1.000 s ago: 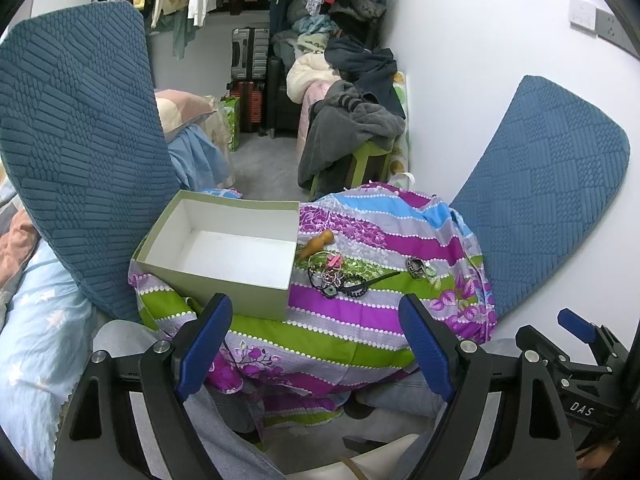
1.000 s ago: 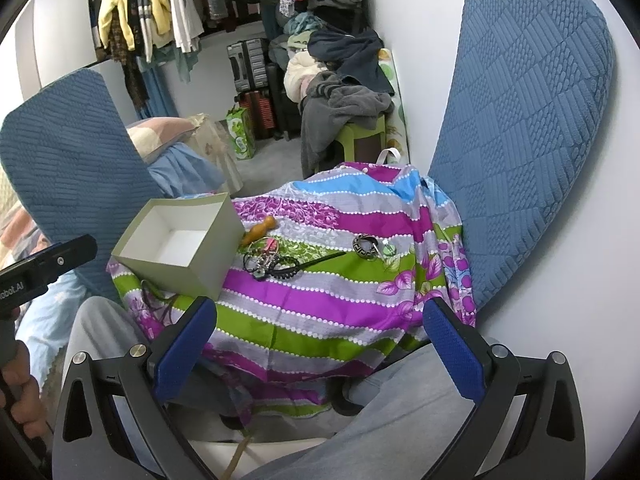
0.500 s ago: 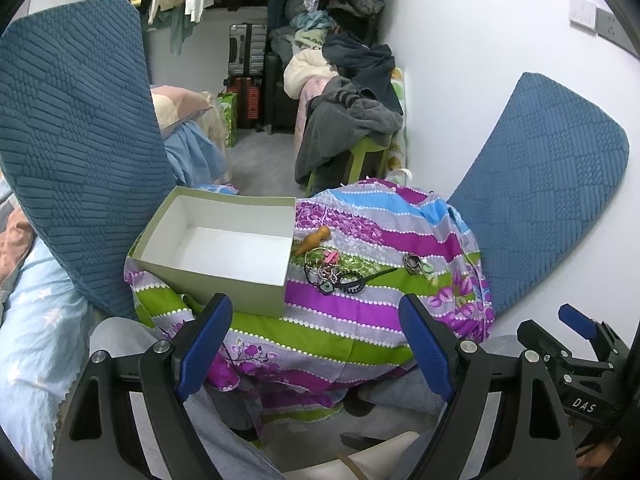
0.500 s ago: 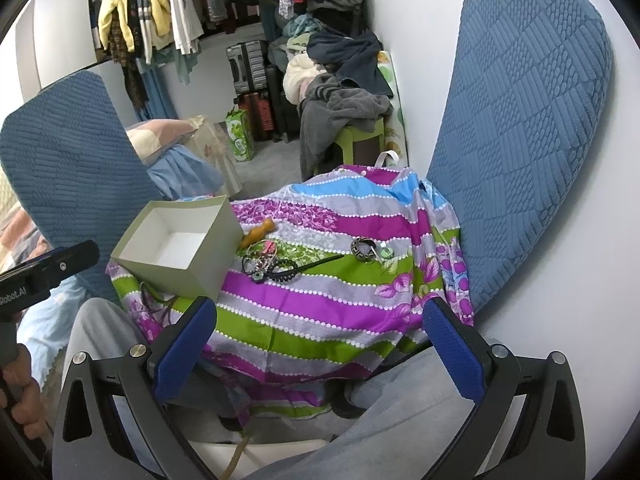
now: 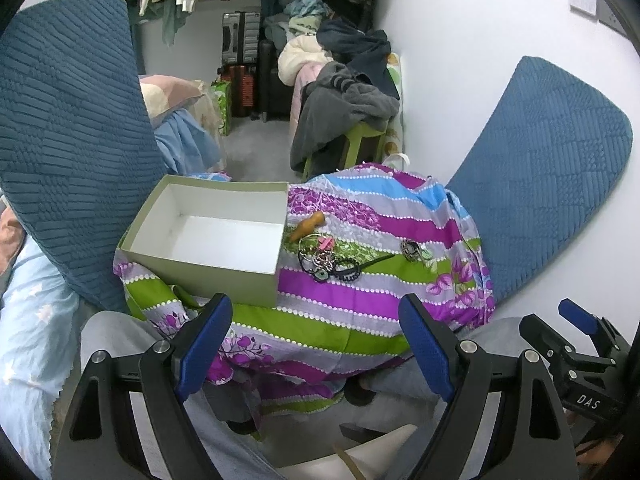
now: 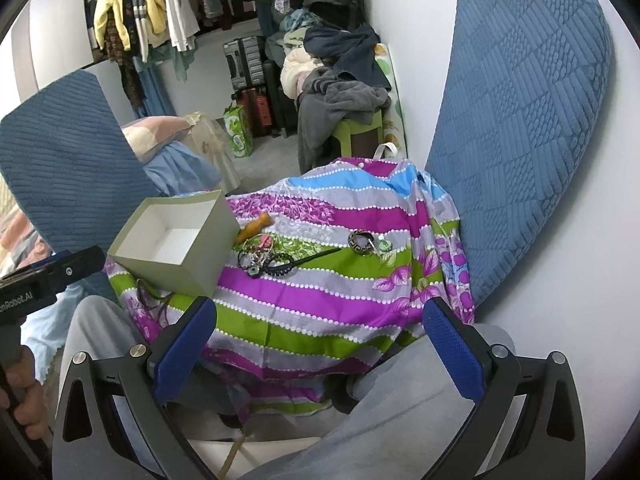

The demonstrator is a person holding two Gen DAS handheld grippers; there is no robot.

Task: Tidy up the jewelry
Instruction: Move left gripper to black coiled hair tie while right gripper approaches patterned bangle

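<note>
An open, empty grey-green box point(image 5: 208, 232) point(image 6: 176, 240) sits at the left of a small table under a striped purple-green cloth point(image 5: 360, 292) point(image 6: 320, 280). Right of the box lies a pile of dark jewelry point(image 5: 328, 260) point(image 6: 264, 260) with a pink piece and an orange wooden piece point(image 5: 308, 224) point(image 6: 254, 226). A patterned bangle point(image 5: 412, 249) point(image 6: 362, 240) lies farther right. My left gripper point(image 5: 316, 344) is open and empty, held back from the near table edge. My right gripper point(image 6: 320, 344) is open and empty, also short of the table.
Blue quilted cushions stand at the left point(image 5: 68, 120) and against the white wall at the right point(image 5: 540, 176) point(image 6: 520, 120). Behind the table are a green stool with clothes point(image 5: 352, 104), suitcases point(image 5: 240, 40) and hanging garments. My grey-trousered legs point(image 6: 400, 420) are below the grippers.
Both grippers have drawn back slightly and risen, so the table sits a little farther away in both views. Nothing on the table has moved.
</note>
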